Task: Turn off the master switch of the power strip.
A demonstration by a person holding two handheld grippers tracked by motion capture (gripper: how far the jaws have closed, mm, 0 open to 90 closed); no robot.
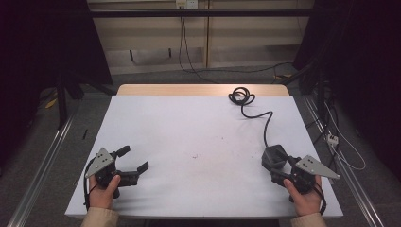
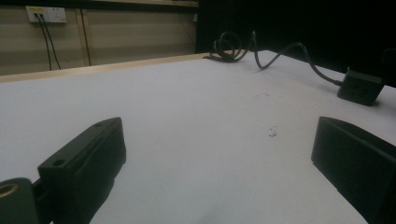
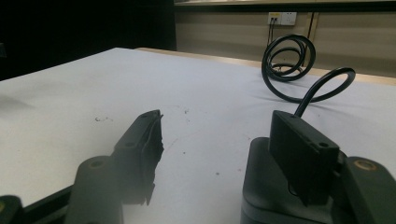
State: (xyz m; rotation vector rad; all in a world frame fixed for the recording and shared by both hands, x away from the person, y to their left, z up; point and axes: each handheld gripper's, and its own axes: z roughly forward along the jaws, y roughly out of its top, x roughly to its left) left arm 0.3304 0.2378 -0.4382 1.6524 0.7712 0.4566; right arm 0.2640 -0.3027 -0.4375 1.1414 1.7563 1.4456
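The right gripper (image 1: 280,163) stands parted beside the black power adapter (image 1: 273,156) on the worktop (image 1: 198,127), not gripping; the left gripper (image 1: 133,161) waits open.

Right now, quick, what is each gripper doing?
Left gripper: jaws open, holding nothing, above the white table.
Right gripper: jaws open beside the black plastic adapter block with its cable, not gripping it.
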